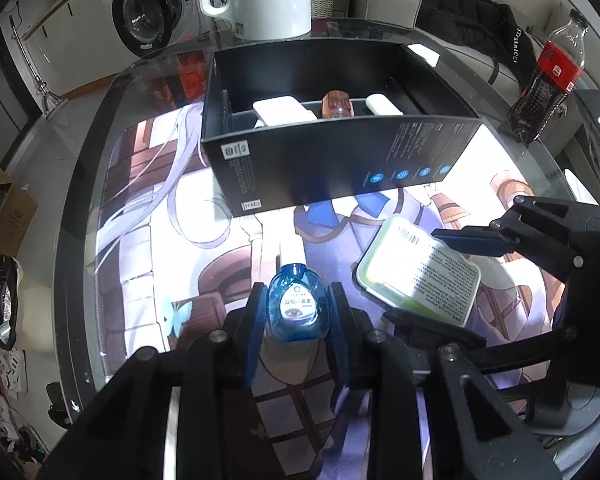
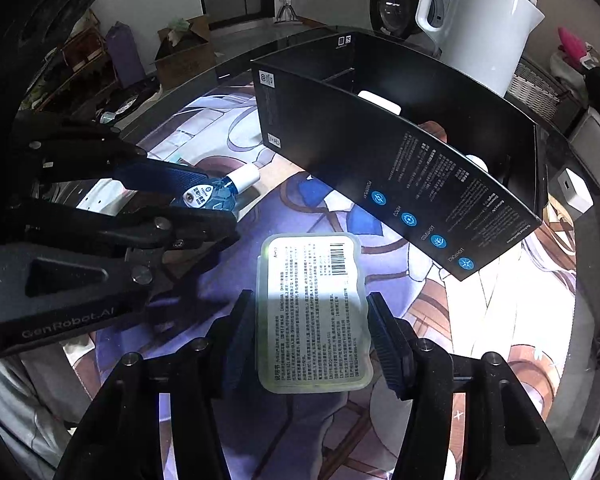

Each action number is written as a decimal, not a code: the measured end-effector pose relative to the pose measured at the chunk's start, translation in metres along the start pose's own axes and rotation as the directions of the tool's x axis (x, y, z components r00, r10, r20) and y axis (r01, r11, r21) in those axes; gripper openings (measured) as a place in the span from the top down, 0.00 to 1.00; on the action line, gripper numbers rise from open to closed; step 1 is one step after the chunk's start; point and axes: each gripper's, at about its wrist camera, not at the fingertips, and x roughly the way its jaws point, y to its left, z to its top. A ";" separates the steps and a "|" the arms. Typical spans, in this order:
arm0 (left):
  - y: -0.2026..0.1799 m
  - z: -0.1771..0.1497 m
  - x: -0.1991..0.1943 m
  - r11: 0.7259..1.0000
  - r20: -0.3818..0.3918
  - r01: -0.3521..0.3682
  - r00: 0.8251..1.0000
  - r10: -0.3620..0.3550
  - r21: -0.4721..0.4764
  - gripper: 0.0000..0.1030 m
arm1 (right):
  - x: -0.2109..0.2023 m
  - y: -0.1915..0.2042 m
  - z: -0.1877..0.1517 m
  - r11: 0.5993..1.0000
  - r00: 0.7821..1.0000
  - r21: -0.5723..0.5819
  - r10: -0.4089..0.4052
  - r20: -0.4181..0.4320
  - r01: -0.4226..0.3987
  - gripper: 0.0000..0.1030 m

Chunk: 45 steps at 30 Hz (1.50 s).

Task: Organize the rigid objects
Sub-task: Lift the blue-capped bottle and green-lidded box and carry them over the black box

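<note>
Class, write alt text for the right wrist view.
The right gripper straddles a flat labelled case on the patterned mat, jaws not visibly pressing it. At left, the left gripper holds a small blue bottle; a black box stands behind.

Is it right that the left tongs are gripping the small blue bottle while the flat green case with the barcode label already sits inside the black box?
Not quite. The left tongs do grip the blue bottle, but the green case lies on the table mat between the right tongs, outside the black box. The right wrist view shows it.
</note>
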 end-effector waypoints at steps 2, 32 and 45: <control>-0.002 0.001 -0.006 1.000 0.022 0.002 1.000 -0.003 0.011 0.72 | -0.002 -0.001 -0.004 1.000 1.000 0.001 -0.010 0.018 0.010 0.46; 0.001 -0.004 -0.152 0.987 0.689 -0.139 0.708 0.155 -0.080 0.72 | -0.169 -0.008 -0.022 0.966 0.652 0.227 -0.250 0.716 0.121 0.46; 0.013 0.038 -0.135 0.990 0.716 -0.072 0.684 0.137 -0.120 0.72 | -0.158 -0.029 0.021 0.963 0.641 0.240 -0.262 0.721 0.124 0.46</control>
